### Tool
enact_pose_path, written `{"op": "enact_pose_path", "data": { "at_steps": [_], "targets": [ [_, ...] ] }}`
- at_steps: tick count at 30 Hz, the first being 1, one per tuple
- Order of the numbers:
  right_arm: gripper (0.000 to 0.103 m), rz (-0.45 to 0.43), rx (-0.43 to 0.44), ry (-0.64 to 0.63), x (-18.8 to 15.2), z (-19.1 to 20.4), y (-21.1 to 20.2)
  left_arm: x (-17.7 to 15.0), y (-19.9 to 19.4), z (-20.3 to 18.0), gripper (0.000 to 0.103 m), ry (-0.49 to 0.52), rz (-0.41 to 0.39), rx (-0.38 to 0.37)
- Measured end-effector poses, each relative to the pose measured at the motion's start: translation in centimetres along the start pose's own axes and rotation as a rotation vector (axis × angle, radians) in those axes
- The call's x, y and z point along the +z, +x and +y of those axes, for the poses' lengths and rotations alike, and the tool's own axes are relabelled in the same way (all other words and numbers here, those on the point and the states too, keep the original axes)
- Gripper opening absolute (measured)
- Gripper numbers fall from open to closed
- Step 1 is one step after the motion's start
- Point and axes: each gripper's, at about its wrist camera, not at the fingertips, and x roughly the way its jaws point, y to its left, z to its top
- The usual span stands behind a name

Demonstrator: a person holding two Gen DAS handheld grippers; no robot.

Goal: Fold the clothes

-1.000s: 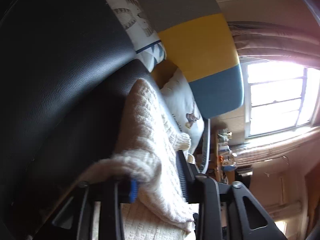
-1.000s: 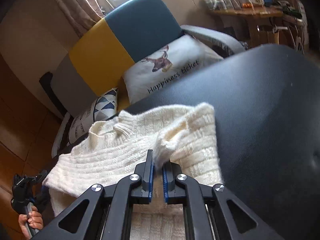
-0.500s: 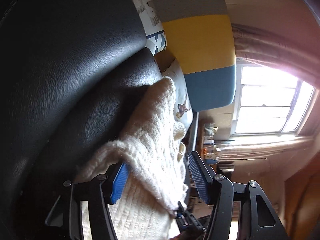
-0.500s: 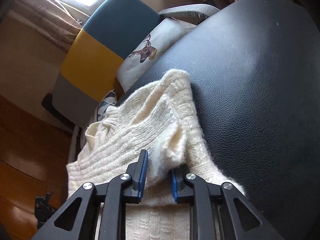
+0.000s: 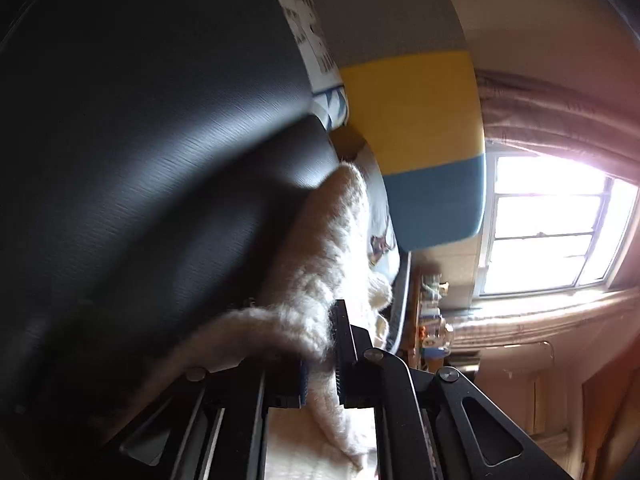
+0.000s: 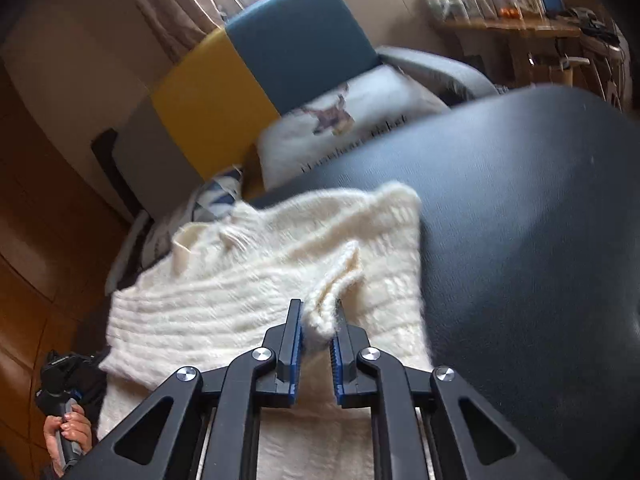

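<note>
A cream knitted sweater [image 6: 240,288] lies spread on a black leather surface [image 6: 520,220]. My right gripper [image 6: 318,320] pinches a raised fold of the sweater near its right side, and its jaws are closing with the knit between the blue pads. In the left wrist view the sweater [image 5: 332,240] runs away along the black leather surface [image 5: 160,160]. My left gripper [image 5: 322,344] has the sweater's fuzzy edge between its pads, and its jaws are closing on it. A hand [image 6: 66,434] holding the left tool shows at the lower left of the right wrist view.
Behind the leather surface stands a sofa back in grey, yellow and blue [image 6: 280,60] with a deer-print cushion [image 6: 352,116] and a triangle-pattern cushion [image 6: 218,196]. A cluttered wooden table [image 6: 512,28] stands at the far right. A bright window [image 5: 552,220] has curtains.
The left jaws spread wide, then closed on the sweater's edge. The right jaws loosened slightly and closed again on the fold. Both grippers sank toward the sweater.
</note>
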Motion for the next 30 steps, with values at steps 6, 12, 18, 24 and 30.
{"op": "enact_pose_path", "data": {
  "at_steps": [6,12,18,24,30],
  "targets": [
    [0.009,-0.007,0.011,0.035,-1.0,-1.3,0.8,-0.1,0.4,0.3,0.009,0.054,0.032,0.017],
    [0.009,0.033,0.014,-0.046,-2.7,-1.2,-0.3,-1.6,-0.3,-0.9,0.009,0.242,0.016,0.143],
    [0.009,0.035,0.012,-0.075,-4.3,-1.6,-2.0,-3.8,-3.9,0.8,0.009,0.250,0.056,0.143],
    [0.023,-0.076,-0.105,-0.142,-3.2,1.2,-4.5,-3.8,-7.0,1.0,0.018,0.256,0.146,0.085],
    [0.026,-0.043,-0.011,-0.364,-2.4,8.7,-3.4,-1.5,-7.0,-2.0,0.021,0.405,0.178,0.127]
  ]
}}
